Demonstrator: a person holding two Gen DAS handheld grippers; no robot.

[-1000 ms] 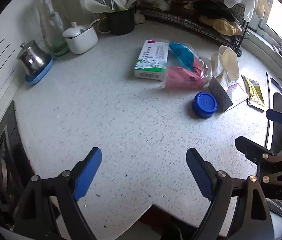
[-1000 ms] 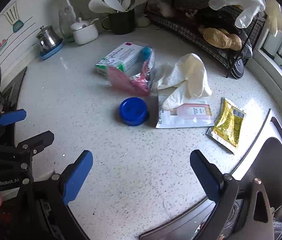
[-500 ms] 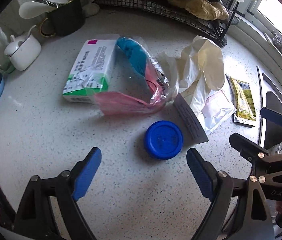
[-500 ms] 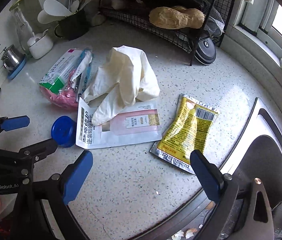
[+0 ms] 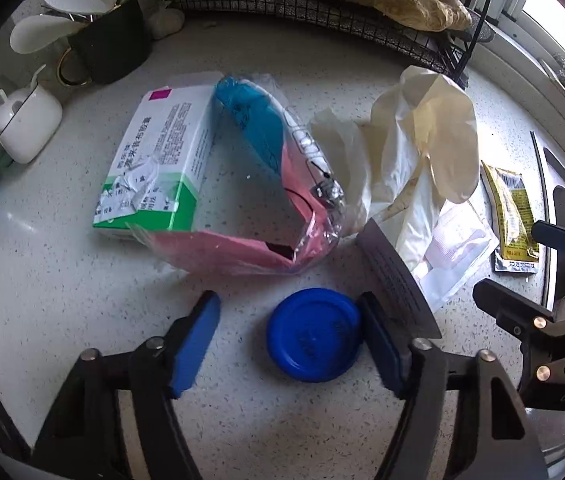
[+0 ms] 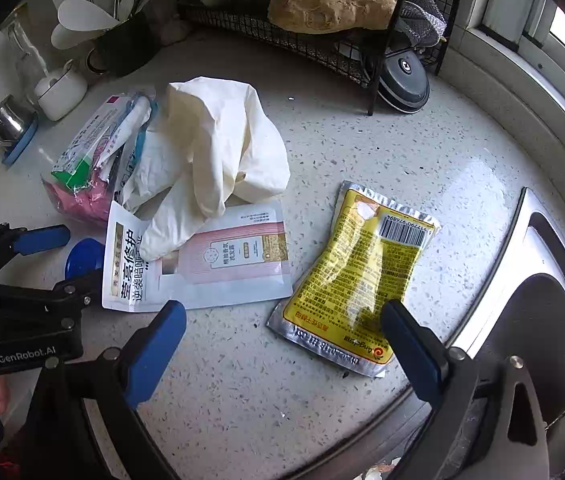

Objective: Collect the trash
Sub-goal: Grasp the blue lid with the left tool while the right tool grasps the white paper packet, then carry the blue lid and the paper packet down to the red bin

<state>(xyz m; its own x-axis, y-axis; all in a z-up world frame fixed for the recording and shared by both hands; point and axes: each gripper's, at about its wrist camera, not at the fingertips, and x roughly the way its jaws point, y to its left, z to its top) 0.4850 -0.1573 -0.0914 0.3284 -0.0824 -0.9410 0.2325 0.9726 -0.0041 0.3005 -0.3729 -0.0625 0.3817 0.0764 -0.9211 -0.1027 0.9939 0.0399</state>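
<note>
A blue round lid (image 5: pixel 313 334) lies on the speckled counter between the fingers of my open left gripper (image 5: pixel 288 338), against the right finger; it also shows in the right wrist view (image 6: pixel 84 258). Behind it lie a green-and-white box (image 5: pixel 154 164), a clear bag with pink and blue contents (image 5: pixel 278 184), cream rubber gloves (image 5: pixel 422 148) and a white-pink sachet (image 6: pixel 218 268). My open right gripper (image 6: pixel 282 348) hovers over the near end of a yellow foil packet (image 6: pixel 358 280), its right finger above the packet.
A black wire rack (image 6: pixel 322 40) with a brown lump stands at the back. A black utensil cup (image 5: pixel 110 48), white sugar pot (image 5: pixel 26 120) and steel pot on a blue coaster (image 6: pixel 14 128) line the back left. The steel sink (image 6: pixel 542 320) is at the right.
Both grippers have moved forward and lower toward the trash. The left now straddles the blue lid; the right has swung right to the yellow packet. Both stay open.
</note>
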